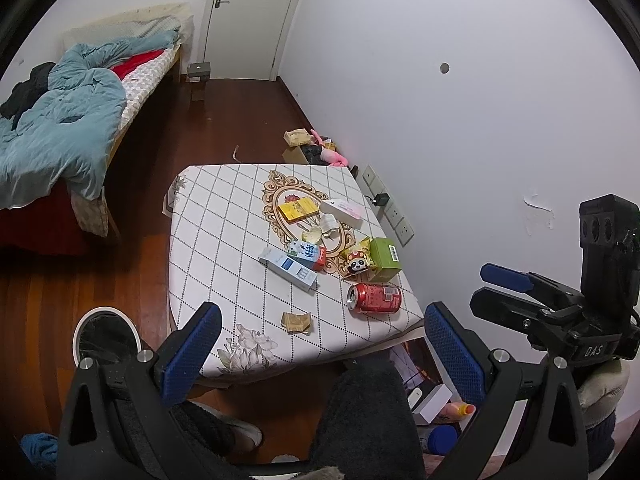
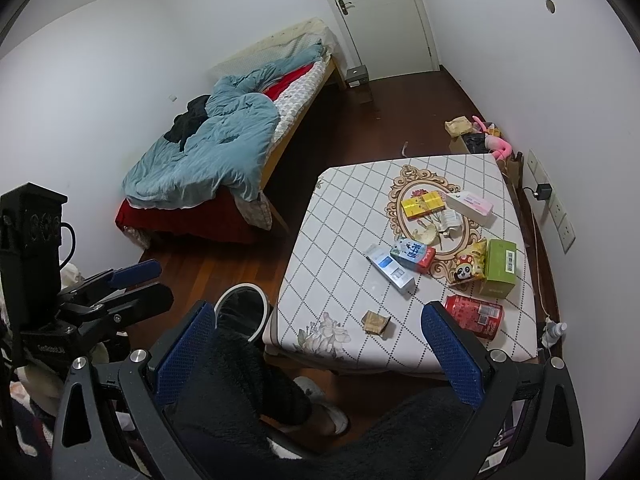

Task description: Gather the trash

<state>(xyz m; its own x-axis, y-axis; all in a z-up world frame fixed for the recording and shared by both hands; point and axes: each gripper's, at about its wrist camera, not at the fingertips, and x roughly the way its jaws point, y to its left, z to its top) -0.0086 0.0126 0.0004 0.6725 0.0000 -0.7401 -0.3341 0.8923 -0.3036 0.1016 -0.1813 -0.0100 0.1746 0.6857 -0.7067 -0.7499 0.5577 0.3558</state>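
Trash lies on a small table with a checked cloth: a red can on its side, a crumpled brown wrapper, a white-blue carton, a milk carton, a panda snack bag, a green box, a yellow pack and a pink-white box. My left gripper is open and empty, held before the table's near edge. My right gripper is open and empty too.
A white-rimmed bin with a black liner stands on the wooden floor left of the table. A bed with a blue quilt is at the left. The wall with sockets runs along the table's right. More clutter lies behind the table.
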